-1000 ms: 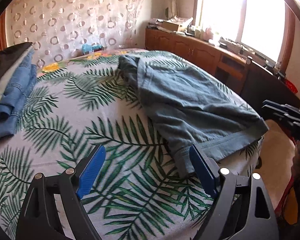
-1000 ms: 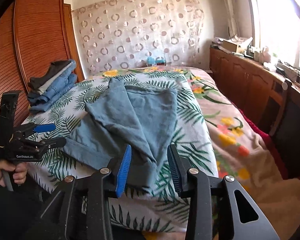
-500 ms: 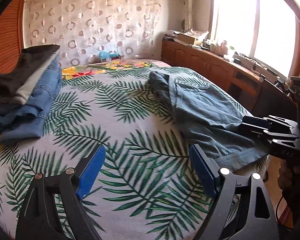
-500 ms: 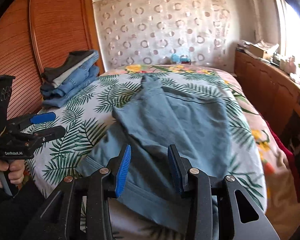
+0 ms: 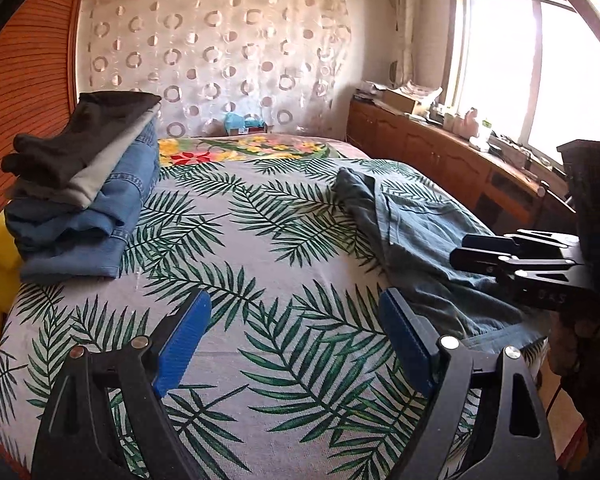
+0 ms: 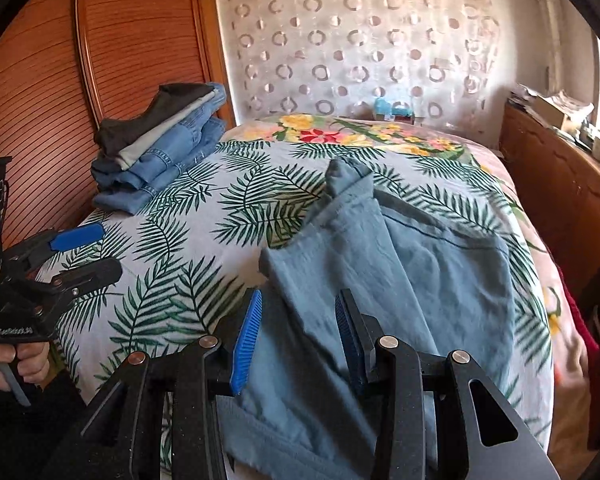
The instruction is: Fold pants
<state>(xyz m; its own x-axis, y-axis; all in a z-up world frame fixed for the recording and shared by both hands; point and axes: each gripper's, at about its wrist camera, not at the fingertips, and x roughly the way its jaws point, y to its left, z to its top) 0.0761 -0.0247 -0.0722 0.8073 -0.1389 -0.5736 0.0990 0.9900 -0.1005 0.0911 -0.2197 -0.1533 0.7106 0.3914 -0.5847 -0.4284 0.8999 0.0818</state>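
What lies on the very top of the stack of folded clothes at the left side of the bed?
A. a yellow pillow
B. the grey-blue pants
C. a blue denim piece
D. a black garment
D: the black garment lies uppermost on the stack, above a grey piece and the blue denim.

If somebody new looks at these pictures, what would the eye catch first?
First the grey-blue pants, spread loosely on the palm-leaf bedspread, near its right edge. Next the stack of folded clothes at the far left, by the wooden wardrobe. Both grippers hover empty: left, right.
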